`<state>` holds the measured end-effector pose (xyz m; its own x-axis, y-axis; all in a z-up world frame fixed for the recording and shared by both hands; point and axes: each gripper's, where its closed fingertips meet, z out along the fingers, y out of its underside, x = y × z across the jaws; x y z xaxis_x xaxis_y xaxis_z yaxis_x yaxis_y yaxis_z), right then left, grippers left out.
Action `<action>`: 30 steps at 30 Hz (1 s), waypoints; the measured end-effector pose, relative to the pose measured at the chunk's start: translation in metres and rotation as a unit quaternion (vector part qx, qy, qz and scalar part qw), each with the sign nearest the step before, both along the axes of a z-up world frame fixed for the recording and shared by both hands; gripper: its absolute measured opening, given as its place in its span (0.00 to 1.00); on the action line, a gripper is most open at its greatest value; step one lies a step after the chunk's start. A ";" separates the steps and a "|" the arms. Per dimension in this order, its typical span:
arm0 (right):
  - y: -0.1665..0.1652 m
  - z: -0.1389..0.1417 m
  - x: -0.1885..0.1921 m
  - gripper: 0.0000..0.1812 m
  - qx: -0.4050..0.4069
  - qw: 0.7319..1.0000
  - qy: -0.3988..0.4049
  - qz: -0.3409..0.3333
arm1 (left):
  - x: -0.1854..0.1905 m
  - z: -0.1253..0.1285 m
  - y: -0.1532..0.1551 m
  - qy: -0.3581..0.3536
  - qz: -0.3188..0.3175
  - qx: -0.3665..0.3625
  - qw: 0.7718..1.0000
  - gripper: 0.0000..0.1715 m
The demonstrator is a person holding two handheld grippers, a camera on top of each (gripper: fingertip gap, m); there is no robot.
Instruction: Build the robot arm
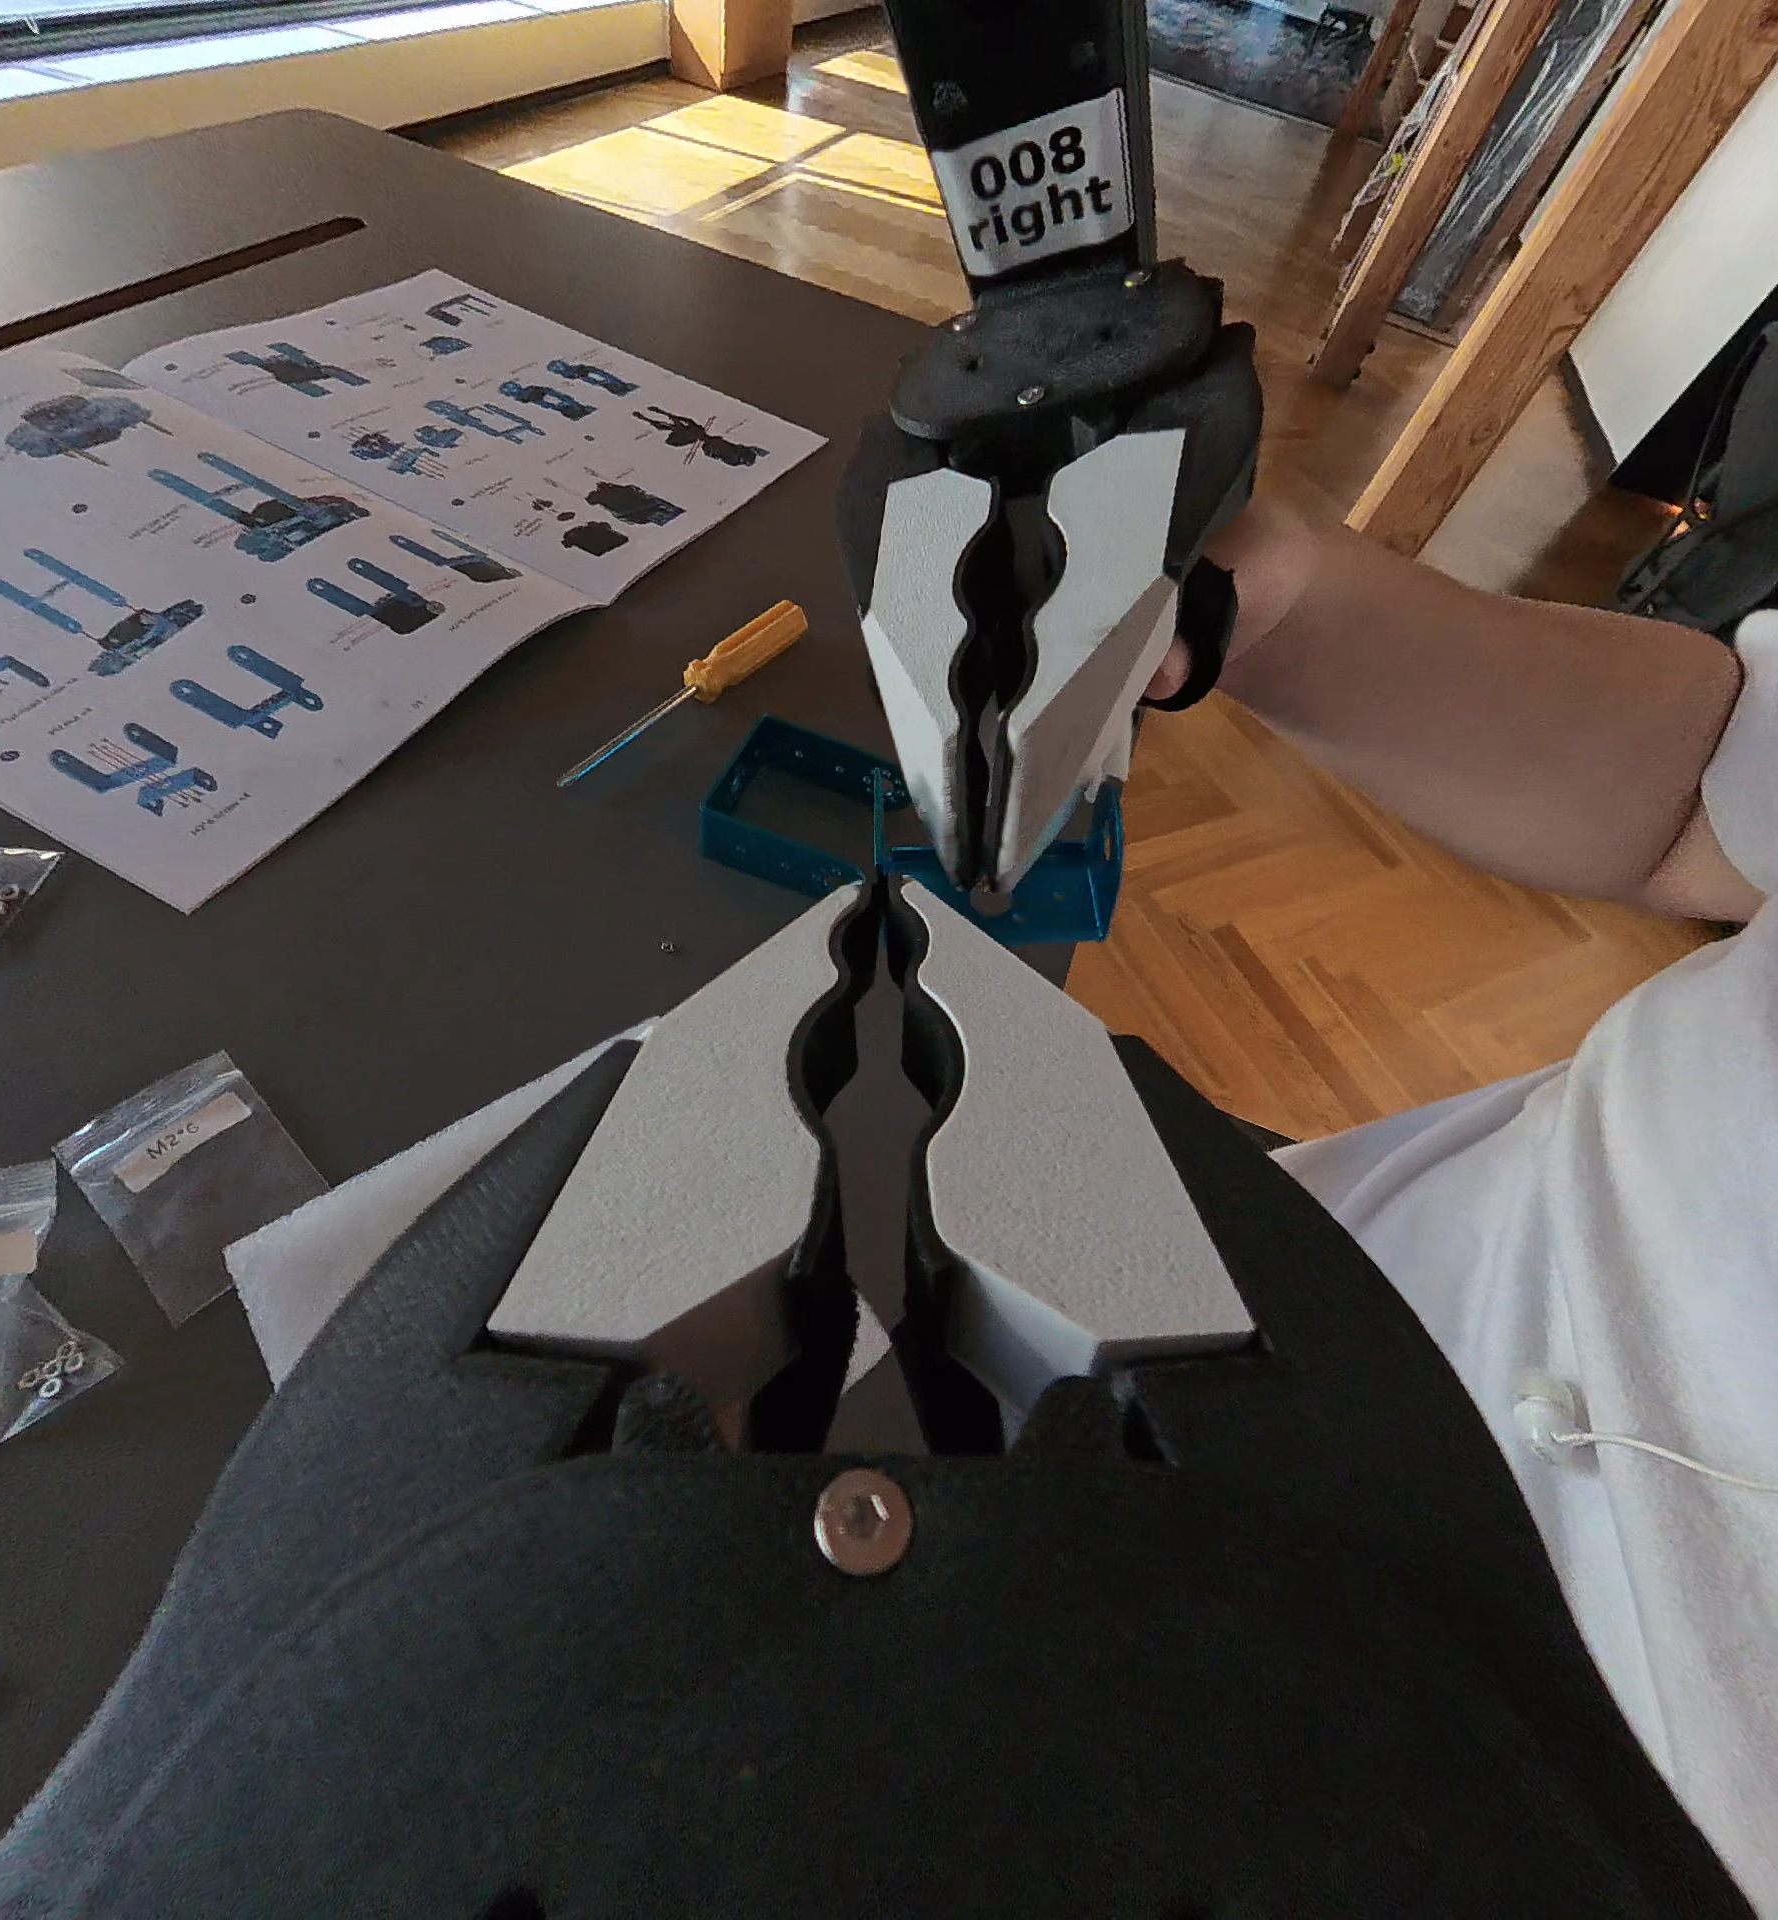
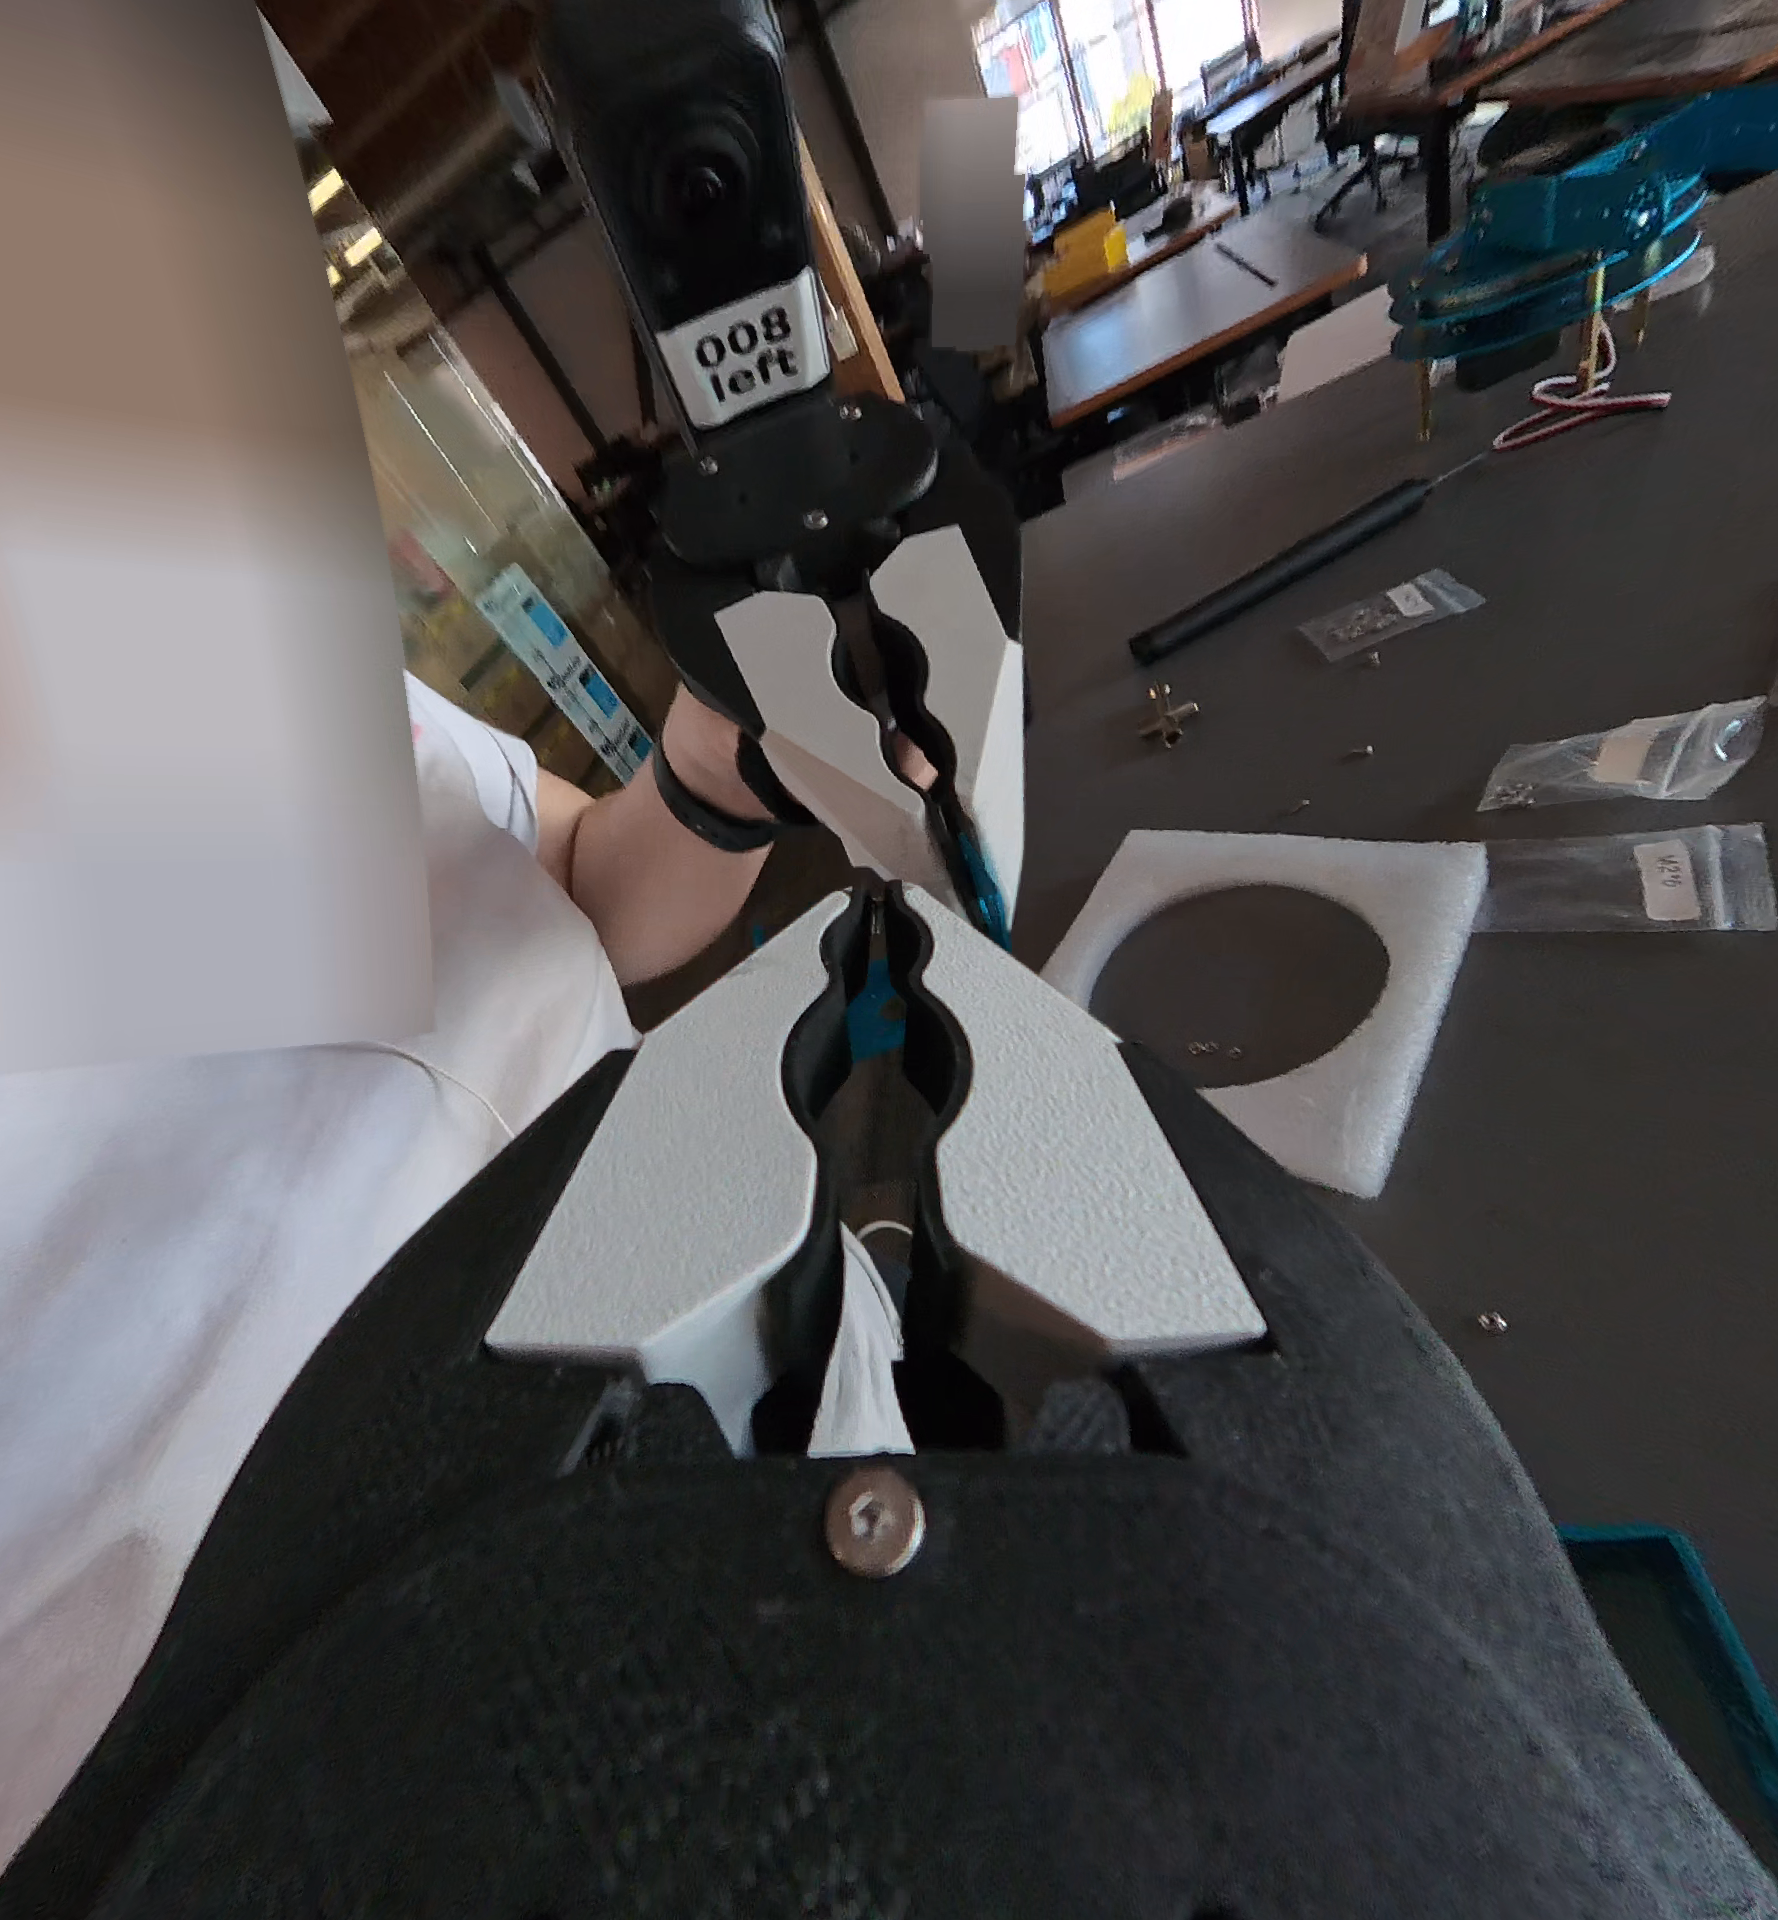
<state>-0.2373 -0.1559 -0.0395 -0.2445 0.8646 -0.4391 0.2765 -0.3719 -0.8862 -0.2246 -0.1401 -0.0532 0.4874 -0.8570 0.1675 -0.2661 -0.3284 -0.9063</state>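
Observation:
My left gripper [image 1: 880, 896] is shut on the edge of a blue metal bracket [image 1: 1056, 899] and holds it over the dark table's edge. My right gripper [image 1: 980, 878] comes down from above, shut on a small silver screw [image 1: 987, 900] that touches the bracket's flat face. In the right wrist view my right gripper [image 2: 880, 894] has its tips closed on the thin metal piece. There the left gripper [image 2: 984, 904] pinches the blue bracket [image 2: 980, 873]. A second blue U-shaped bracket [image 1: 750, 821] lies on the table just behind.
An open instruction booklet [image 1: 272, 582], a yellow-handled screwdriver [image 1: 729, 660] and small hardware bags [image 1: 189, 1164] lie on the table. A white foam square with a round hole [image 2: 1425, 883], a black rod [image 2: 1280, 566] and a blue metal assembly [image 2: 1550, 239] are farther off. Wooden floor lies beyond the table edge [image 1: 1072, 966].

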 end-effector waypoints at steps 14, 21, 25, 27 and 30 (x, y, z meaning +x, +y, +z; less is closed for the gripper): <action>0.002 -0.008 0.002 0.00 0.016 0.996 -0.082 0.010 | 0.001 0.007 0.001 0.012 0.031 -0.011 0.999 0.00; -0.002 0.002 0.004 0.00 0.014 0.997 -0.077 0.020 | -0.003 0.014 -0.002 -0.005 0.040 -0.006 0.999 0.00; -0.004 0.003 0.004 0.00 0.022 0.996 -0.086 0.027 | -0.005 0.016 -0.004 -0.001 0.044 0.000 0.999 0.00; -0.005 0.002 0.003 0.00 0.036 0.995 -0.093 0.029 | -0.005 0.016 -0.004 0.003 0.047 0.004 0.999 0.00; -0.005 0.007 0.001 0.00 0.041 0.995 -0.083 0.028 | -0.005 0.018 -0.004 -0.002 0.047 0.005 0.999 0.00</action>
